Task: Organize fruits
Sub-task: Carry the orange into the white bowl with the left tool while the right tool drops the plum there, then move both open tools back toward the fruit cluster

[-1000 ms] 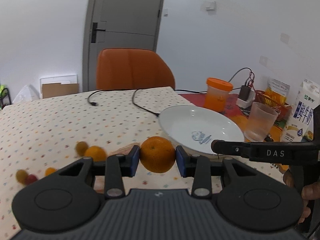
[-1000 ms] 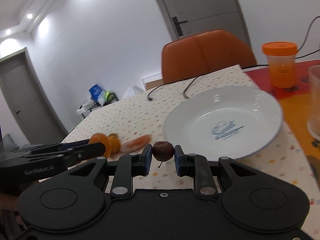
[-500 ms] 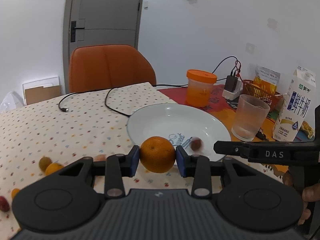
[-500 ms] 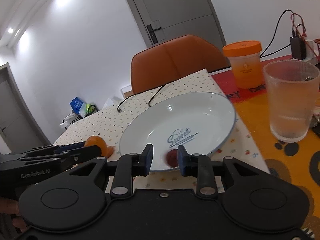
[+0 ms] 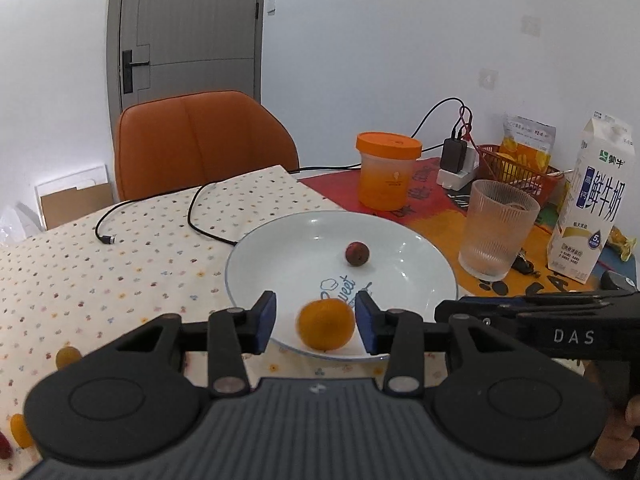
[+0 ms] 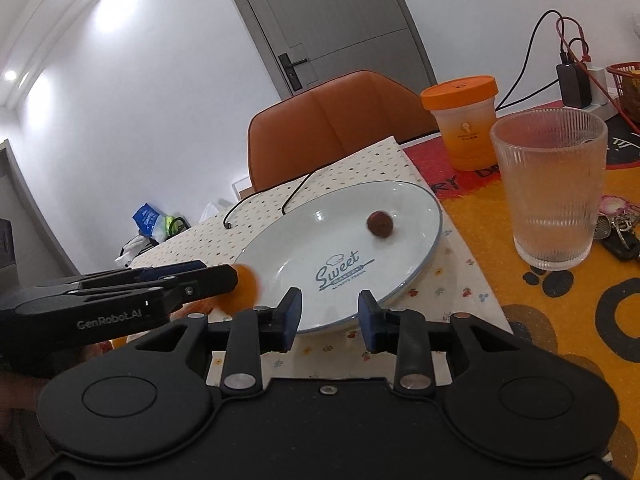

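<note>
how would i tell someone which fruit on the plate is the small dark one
Find the white plate with blue "Sweet" lettering, left of the ribbed glass. The small dark fruit lies alone on its far half, beyond the lettering. It is reddish brown and much smaller than the bright orange at the near rim.

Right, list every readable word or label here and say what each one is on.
"Sweet", white round plate; the line under it is too small.
"DAS", right gripper, seen from the left wrist.
"GenRobot.AI", left gripper, seen from the right wrist.
"鲜牛奶", white milk carton; its fine print is unreadable.
</note>
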